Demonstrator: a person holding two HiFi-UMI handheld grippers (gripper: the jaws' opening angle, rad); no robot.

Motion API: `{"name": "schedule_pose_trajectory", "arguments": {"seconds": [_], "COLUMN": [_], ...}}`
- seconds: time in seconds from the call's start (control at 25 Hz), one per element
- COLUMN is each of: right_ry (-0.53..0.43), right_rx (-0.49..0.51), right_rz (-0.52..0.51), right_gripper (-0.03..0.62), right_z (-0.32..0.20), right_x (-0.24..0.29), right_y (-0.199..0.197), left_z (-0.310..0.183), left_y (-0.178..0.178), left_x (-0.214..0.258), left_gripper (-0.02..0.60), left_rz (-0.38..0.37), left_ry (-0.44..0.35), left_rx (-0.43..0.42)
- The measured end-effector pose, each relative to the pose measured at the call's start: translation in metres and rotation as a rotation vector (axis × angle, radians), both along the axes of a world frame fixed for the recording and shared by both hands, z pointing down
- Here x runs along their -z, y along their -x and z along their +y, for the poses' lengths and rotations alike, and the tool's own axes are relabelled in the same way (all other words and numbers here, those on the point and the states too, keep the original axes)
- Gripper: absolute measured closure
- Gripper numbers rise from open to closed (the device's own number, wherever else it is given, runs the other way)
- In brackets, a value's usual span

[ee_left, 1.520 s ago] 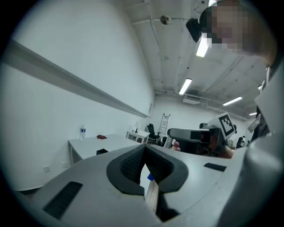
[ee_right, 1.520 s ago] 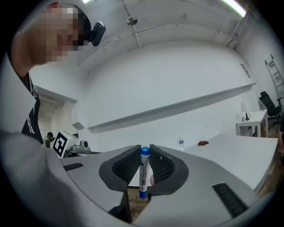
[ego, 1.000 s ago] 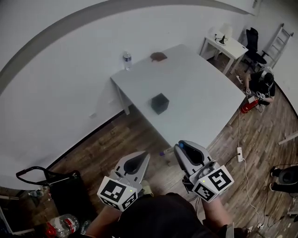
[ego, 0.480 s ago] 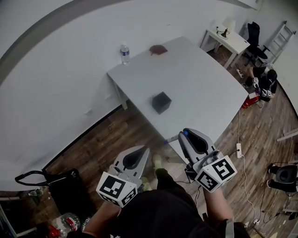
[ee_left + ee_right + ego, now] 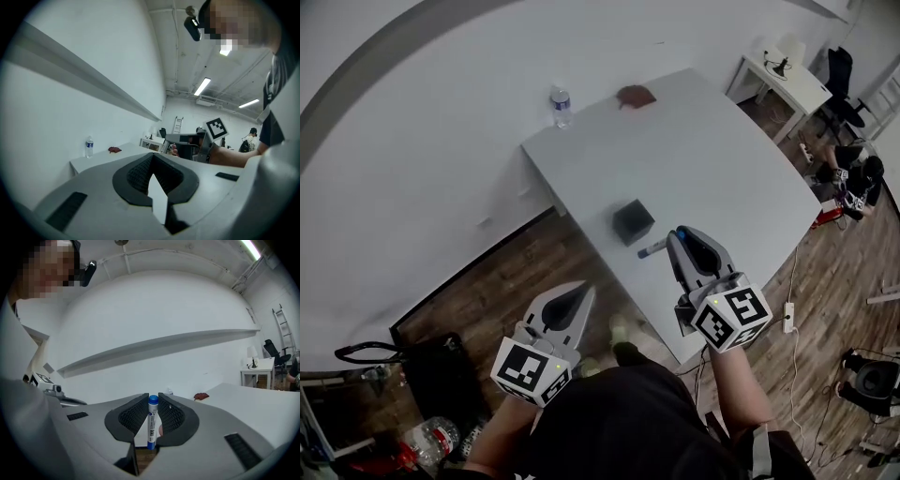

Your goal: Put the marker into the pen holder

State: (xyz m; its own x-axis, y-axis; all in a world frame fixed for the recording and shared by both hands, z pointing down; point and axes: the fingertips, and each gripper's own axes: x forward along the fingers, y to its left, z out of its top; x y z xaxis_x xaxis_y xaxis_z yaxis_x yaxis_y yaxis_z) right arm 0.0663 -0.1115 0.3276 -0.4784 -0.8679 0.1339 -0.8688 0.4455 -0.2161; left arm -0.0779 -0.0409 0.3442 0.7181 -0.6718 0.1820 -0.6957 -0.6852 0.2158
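The pen holder (image 5: 633,222), a small black cube-shaped cup, stands on the white table (image 5: 712,159) close to its near edge. My right gripper (image 5: 681,235) hovers just right of the holder, shut on the marker (image 5: 652,249), which pokes out to the left of the jaws. In the right gripper view the marker (image 5: 151,422) stands upright between the pads of my right gripper (image 5: 151,402), white-bodied with a blue cap. My left gripper (image 5: 579,293) hangs over the wooden floor short of the table, shut and empty; it is also shut in its own view (image 5: 153,161).
A water bottle (image 5: 561,101) and a reddish-brown object (image 5: 636,95) sit at the table's far edge by the wall. A small white desk (image 5: 787,80) and a seated person (image 5: 853,178) are at the right. A black bag (image 5: 441,375) lies on the floor at left.
The view and both grippers have moved toward the table. The right gripper with the marker went from over the floor to over the table's near edge, beside the pen holder.
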Motion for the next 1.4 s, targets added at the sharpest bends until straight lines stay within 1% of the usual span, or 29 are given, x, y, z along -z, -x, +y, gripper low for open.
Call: {"name": "schedule_pose_trajectory", "arguments": {"seconds": [0.12,0.28,0.48,0.6,0.88,1.0,1.4], "right_ry": [0.032,0.085,0.114,0.130,0.212,0.237,0.333], "right_rx": [-0.013,-0.025,-0.026,-0.018,0.020,0.039,0.082], "right_rz": [-0.008,-0.008,0.014,0.048,0.090,0.127,0.199], "right_gripper": [0.525,0.525,0.525,0.523,0.523,0.523,0.523], "right_z": [-0.036,-0.072,-0.104,-0.119,-0.128,-0.127,-0.122], "right_x": [-0.029,-0.075,-0.120,-0.146,-0.205,-0.223,-0.262], "right_y": [-0.013,-0.025,-0.027,-0.023,-0.004,0.001,0.014], "left_z": [-0.021,-0.042,-0.061,-0.069,-0.081,-0.083,-0.092], "left_y": [-0.010,-0.024,-0.037,-0.038,-0.040,-0.041,-0.033], "left_x": [-0.010,-0.027,-0.049,-0.063,-0.085,-0.093,-0.102], "left_gripper": [0.577,0.577,0.577,0.577,0.577,0.577,0.577], "left_rz": [-0.016,-0.037,-0.074,-0.090,-0.109,-0.117,-0.118], "left_ry": [0.006,0.039,0.086,0.126,0.201,0.224,0.234], "left_rx": [-0.002,0.006,0.009,0.026,0.044,0.046,0.072]}}
